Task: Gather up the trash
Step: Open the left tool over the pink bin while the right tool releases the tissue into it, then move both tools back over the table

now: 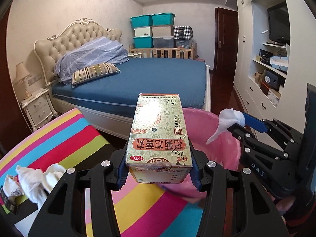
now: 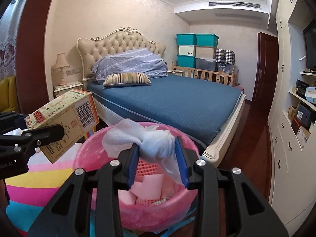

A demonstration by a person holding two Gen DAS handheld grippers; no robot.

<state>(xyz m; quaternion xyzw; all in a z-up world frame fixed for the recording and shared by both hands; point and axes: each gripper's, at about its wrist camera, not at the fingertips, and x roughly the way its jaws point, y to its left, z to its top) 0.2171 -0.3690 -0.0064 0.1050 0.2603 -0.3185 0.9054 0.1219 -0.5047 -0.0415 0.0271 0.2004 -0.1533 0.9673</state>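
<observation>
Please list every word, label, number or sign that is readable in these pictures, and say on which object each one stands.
"OTC": red oval on the medicine box, seen upside down.
"360丸": top edge of the same box, upside down.
"DAS": white letters on the right gripper body.
Large red Chinese title on the box: upside down, not read with certainty.
Barcode and small print on the box: too small.
Television logo, shelf boxes: too blurred.

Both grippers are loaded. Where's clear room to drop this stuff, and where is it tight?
The pink bin gapes under the tissue wad in the right gripper. The box in the left gripper hangs near its rim. Striped tabletop between them is bare; tissues crowd its left edge.
</observation>
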